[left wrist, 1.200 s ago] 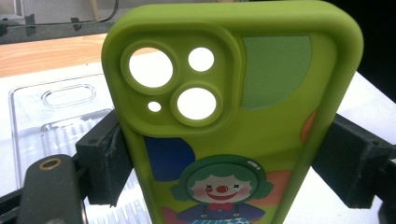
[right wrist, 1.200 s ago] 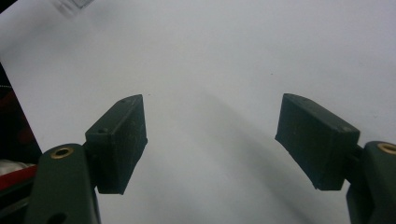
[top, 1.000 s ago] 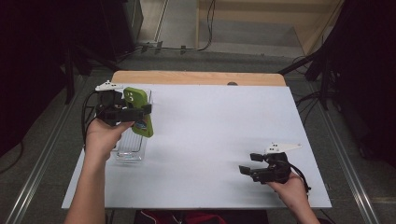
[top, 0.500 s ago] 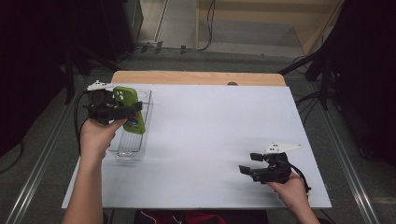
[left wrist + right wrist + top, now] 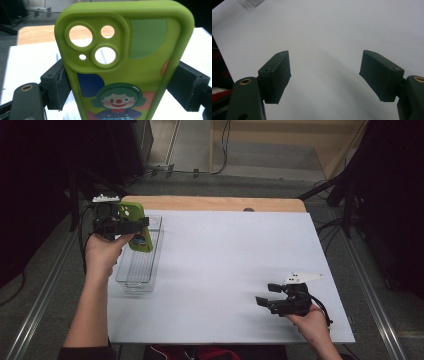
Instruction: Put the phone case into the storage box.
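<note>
Rising and drifting leftward since a second ago, the left gripper [image 5: 131,226] is clamping the green phone case [image 5: 136,227] by its two long edges, holding it upright above the far end of the clear bin [image 5: 131,279] at the table's [image 5: 225,250] left side. Farther right, the right gripper [image 5: 266,299] is resting near the front edge with jaws spread wide, gripping nothing.

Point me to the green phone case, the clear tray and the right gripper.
green phone case [image 5: 140,75]: left gripper view, on its printed back, between the jaws.
clear tray [image 5: 136,276]: high view, on its ribbed floor near the front.
right gripper [image 5: 264,295]: high view, midway between its open fingertips.
</note>
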`<act>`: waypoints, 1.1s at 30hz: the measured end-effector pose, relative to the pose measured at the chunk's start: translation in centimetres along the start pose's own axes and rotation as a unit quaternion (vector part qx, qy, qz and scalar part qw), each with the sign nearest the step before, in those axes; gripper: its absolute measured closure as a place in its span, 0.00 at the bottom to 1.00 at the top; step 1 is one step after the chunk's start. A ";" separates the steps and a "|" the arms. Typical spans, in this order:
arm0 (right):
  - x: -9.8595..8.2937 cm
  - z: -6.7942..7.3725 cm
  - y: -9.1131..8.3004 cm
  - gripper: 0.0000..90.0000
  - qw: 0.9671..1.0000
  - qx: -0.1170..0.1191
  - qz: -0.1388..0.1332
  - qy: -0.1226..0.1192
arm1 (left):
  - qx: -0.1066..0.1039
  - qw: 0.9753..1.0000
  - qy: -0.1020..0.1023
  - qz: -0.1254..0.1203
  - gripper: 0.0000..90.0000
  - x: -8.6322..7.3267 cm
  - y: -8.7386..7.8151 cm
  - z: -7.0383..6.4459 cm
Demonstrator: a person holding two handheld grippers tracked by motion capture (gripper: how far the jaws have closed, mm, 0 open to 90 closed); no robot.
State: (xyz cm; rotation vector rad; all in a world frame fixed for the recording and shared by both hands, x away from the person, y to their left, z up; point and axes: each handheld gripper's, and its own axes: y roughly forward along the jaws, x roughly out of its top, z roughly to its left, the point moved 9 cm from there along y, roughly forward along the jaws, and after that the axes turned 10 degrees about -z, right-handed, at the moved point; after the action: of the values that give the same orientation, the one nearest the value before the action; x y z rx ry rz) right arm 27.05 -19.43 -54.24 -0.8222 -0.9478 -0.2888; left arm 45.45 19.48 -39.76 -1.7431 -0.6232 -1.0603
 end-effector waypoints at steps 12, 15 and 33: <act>-0.1 0.2 0.1 0.25 1.000 0.001 0.003 0.000 | 0.002 1.000 -0.010 0.016 0.18 0.5 2.2 1.2; -0.1 0.2 0.2 0.25 1.000 -0.001 0.005 0.001 | 0.010 1.000 -0.006 0.016 0.18 0.9 2.5 1.5; 0.1 0.1 -0.1 0.25 1.000 0.002 -0.003 0.001 | 0.036 0.999 -0.014 0.016 0.18 1.6 5.5 3.0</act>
State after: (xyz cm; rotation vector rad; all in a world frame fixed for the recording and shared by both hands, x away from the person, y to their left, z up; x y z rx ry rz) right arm 27.01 -19.41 -54.05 -0.8156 -0.9480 -0.2926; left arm 51.66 19.90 -41.42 -1.7020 -0.6412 -0.9820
